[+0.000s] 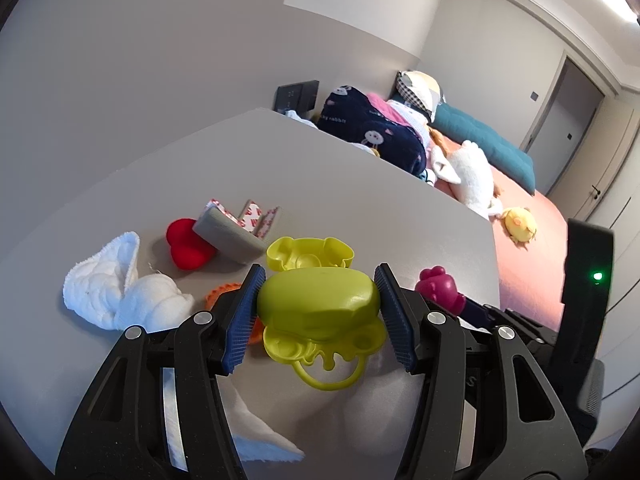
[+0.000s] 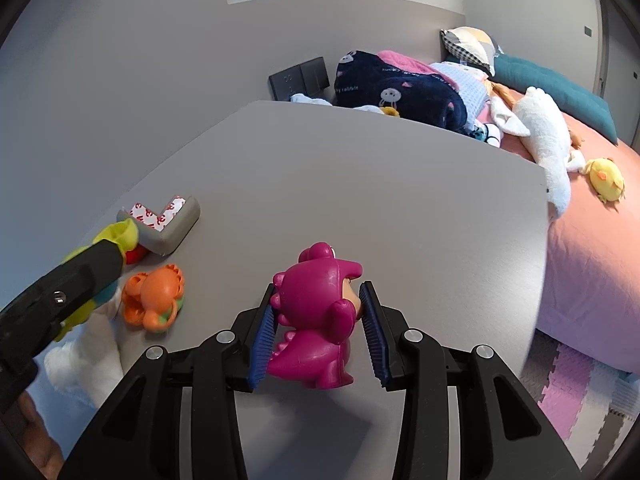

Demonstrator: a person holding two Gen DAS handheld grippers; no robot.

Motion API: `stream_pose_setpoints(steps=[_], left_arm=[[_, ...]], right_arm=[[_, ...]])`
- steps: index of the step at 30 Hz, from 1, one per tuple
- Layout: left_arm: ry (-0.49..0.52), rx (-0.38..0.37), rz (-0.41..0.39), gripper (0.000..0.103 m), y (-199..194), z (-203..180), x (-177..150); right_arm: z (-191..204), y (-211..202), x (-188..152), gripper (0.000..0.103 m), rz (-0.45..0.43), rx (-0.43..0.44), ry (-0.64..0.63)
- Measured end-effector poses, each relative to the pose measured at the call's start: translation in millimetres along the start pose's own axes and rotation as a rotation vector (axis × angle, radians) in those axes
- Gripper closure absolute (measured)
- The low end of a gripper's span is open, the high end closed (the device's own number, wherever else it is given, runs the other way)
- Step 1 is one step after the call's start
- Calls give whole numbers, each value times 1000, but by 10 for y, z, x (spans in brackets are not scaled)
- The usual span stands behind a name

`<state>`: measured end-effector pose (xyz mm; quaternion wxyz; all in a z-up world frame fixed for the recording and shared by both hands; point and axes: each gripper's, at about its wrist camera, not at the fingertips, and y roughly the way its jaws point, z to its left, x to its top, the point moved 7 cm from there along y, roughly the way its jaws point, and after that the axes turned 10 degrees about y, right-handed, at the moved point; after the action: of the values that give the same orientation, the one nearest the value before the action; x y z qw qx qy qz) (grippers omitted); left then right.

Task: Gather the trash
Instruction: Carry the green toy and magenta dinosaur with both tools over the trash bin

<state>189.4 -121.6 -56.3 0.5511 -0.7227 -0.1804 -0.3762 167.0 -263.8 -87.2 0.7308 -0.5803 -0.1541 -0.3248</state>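
In the left wrist view, the left gripper (image 1: 319, 316) filled the lower half of the frame, its 2 blue ribbed pads (image 1: 243, 318) pressed against either side of a yellow-green plastic toy (image 1: 318, 304). The toy was gripped at its domed middle, a flat bear-shaped part showing above the pads and a ring hanging below them. Behind it, at centre left, a grey foam corner guard (image 1: 230, 236) with red-and-white tape lay on the grey table (image 1: 340, 184), touching a red toy (image 1: 186, 246) on its left. Further left sat a crumpled white cloth (image 1: 116, 284), and an orange toy (image 1: 220, 294) peeked out just beside the left pad. At centre right the top of a magenta dinosaur figure (image 1: 438, 284) rose over the right finger. A bed with a pink sheet (image 1: 524, 264), a navy blanket (image 1: 380, 128), a white plush (image 1: 472, 176) and a yellow plush (image 1: 518, 224) lay in the upper right.

In the right wrist view, the right gripper (image 2: 320, 334) sat low in the frame, with the magenta dinosaur figure (image 2: 316, 320) standing upright on the table (image 2: 380, 184) between its 2 blue pads (image 2: 262, 344). The left pad touched the figure; the right pad lay against its head, so the fingers stood narrowed on it. At the left edge the left gripper's black arm crossed the frame holding the yellow-green plastic toy (image 2: 124, 236). Beside it were the orange toy (image 2: 154, 300), the corner guard (image 2: 168, 226) and the white cloth (image 2: 86, 364).
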Motion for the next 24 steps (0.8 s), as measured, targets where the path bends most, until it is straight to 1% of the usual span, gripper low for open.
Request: stream_pose_setpoints(steps=[11,24], left_arm=[[47,20,-3,48,-257,-221,-93],[86,15,-2,48,-509,-549,-277]], right_arm=[[-167,-460,-47,61,-37,35,36],[-321,-981,-257,61,-73,61,40]])
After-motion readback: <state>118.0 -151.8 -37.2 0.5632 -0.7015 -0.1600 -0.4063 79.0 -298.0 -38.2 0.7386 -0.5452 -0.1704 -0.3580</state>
